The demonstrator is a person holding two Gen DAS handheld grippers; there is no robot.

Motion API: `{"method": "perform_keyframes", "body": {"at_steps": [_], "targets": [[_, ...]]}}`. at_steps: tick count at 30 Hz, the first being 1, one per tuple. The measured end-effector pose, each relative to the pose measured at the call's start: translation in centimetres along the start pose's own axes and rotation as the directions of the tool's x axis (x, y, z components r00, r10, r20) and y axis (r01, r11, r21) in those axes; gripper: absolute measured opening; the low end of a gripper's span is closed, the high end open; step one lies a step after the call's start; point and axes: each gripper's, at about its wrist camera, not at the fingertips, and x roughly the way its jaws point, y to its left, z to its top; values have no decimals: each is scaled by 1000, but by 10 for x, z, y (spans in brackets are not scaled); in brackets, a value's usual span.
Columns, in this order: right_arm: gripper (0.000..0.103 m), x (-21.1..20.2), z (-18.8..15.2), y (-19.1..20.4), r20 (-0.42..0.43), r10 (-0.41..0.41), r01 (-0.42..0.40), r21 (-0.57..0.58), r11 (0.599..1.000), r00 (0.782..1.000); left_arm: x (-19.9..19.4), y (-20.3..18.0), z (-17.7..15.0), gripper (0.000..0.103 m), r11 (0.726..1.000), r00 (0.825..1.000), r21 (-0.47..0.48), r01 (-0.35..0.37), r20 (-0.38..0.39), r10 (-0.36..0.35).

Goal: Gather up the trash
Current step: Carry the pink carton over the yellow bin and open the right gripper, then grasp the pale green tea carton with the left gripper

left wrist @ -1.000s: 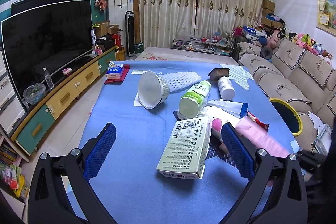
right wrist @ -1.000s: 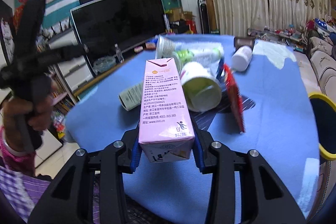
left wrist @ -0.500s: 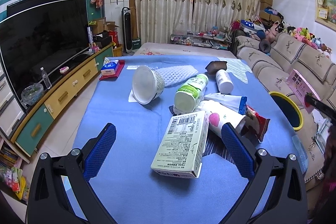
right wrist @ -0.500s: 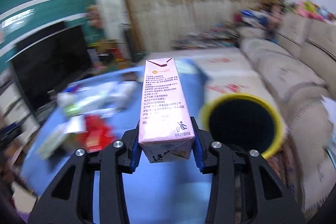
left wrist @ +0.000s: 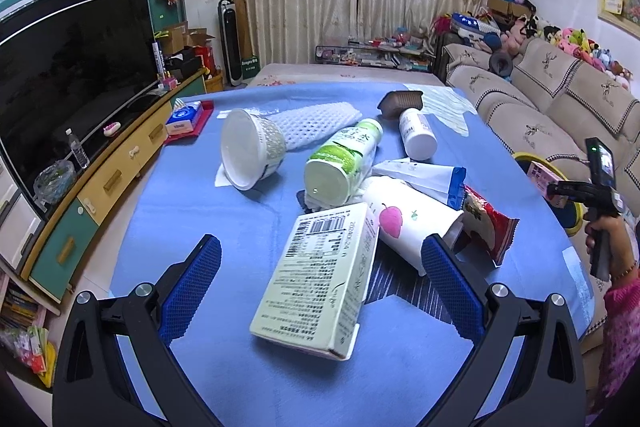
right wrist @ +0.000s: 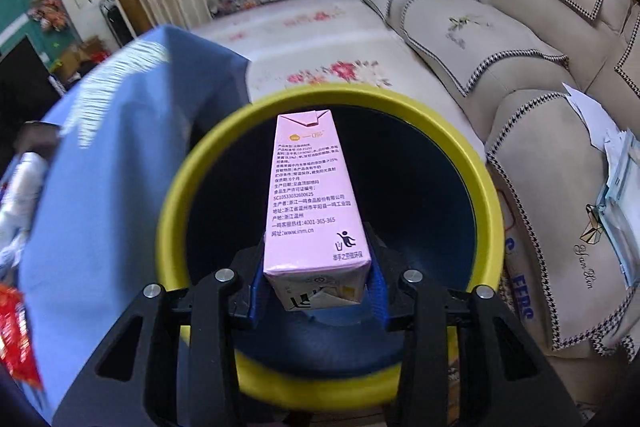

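My right gripper (right wrist: 316, 287) is shut on a pink milk carton (right wrist: 314, 203) and holds it right over the dark opening of the yellow-rimmed trash bin (right wrist: 192, 187). In the left wrist view this gripper (left wrist: 560, 189) and the carton (left wrist: 538, 175) show at the far right, over the bin (left wrist: 524, 159). My left gripper (left wrist: 320, 287) is open and empty above the blue table, its fingers either side of a pale green carton (left wrist: 320, 279) lying flat.
On the blue table (left wrist: 208, 211) lie a white cup (left wrist: 250, 155), a green bottle (left wrist: 340, 163), a paper cup with a peach print (left wrist: 408, 223), a red snack bag (left wrist: 486, 227), a white pill bottle (left wrist: 418, 133) and foam netting (left wrist: 316, 121). A sofa (right wrist: 520, 75) stands beside the bin.
My right gripper has swung the pink carton from over the table to directly above the bin opening. The left gripper has stayed open and edged closer to the green carton.
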Motion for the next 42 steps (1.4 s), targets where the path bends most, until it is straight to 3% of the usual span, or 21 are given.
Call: {"method": "perform_keyframes", "body": {"at_steps": [5, 8, 9, 15, 21, 26, 31, 34, 38, 40, 42], "targets": [[40, 28, 5, -1, -44, -38, 38, -12, 999, 998, 16, -9, 1, 99, 1000, 999, 10, 13, -34, -13], [54, 31, 9, -2, -37, -53, 53, -12, 999, 998, 21, -14, 0, 99, 1000, 999, 22, 21, -42, -20], [54, 32, 11, -3, -33, -59, 58, -14, 998, 998, 22, -15, 1, 99, 999, 999, 25, 22, -43, -21], [55, 1, 4, -2, 20, -46, 46, -11, 999, 999, 28, -17, 1, 99, 999, 998, 41, 25, -53, -23], [61, -54, -15, 8, 111, 29, -27, -19, 999, 993, 43, -21, -10, 99, 992, 993, 117, 40, -116, -26], [65, -82, -26, 18, 149, 89, -85, -39, 996, 985, 55, -18, -19, 99, 988, 989, 155, 16, -147, 7], [65, -95, -27, 30, 158, 135, -127, -61, 990, 978, 70, -20, -27, 99, 977, 981, 205, -59, -168, 95], [65, -98, -27, 34, 161, 144, -135, -67, 989, 976, 77, -30, -30, 99, 956, 976, 270, -116, -150, 161], [65, -96, -28, 35, 152, 148, -139, -67, 988, 977, 90, -34, -31, 98, 922, 954, 325, -211, -138, 267], [65, -94, -29, 35, 147, 147, -139, -67, 988, 978, 94, -32, -30, 92, 917, 950, 331, -223, -136, 281], [65, -93, -29, 35, 144, 151, -143, -63, 988, 978, 96, -22, -27, 81, 936, 956, 294, -193, -157, 247]]}}
